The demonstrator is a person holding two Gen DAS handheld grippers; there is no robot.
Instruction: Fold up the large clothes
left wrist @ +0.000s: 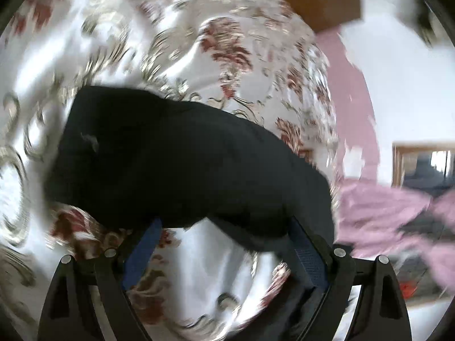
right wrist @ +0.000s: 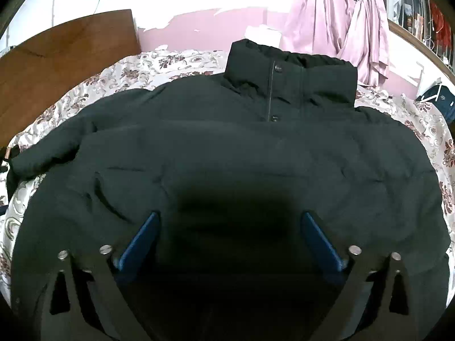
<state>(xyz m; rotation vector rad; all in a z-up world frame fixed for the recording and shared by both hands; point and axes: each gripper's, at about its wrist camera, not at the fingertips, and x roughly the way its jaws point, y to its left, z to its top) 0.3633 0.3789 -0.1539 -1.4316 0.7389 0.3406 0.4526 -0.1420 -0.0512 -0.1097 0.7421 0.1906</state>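
Right gripper [right wrist: 229, 233] hangs low over the black jacket [right wrist: 227, 147], blue fingers [right wrist: 142, 236] spread wide, nothing between them — only dark fabric straight below and ahead. Judged: it is lined up over the hem area to take a fresh pinch or press the body flat. Beyond the tips the jacket lies front-up on the floral bedspread [right wrist: 93, 85], collar [right wrist: 290, 71] at the far end, one sleeve [right wrist: 51, 147] trailing off to the far left. Past the collar: pink wall, pink curtains [right wrist: 335, 22], wooden headboard [right wrist: 57, 65] far left.

Left gripper [left wrist: 224, 230]: view is motion-blurred. Fingers look well apart, and a black sleeve end [left wrist: 170, 159] drapes across just ahead of the tips, hiding them — cannot tell if any cloth is caught. Likely carrying that sleeve inward for the first fold.
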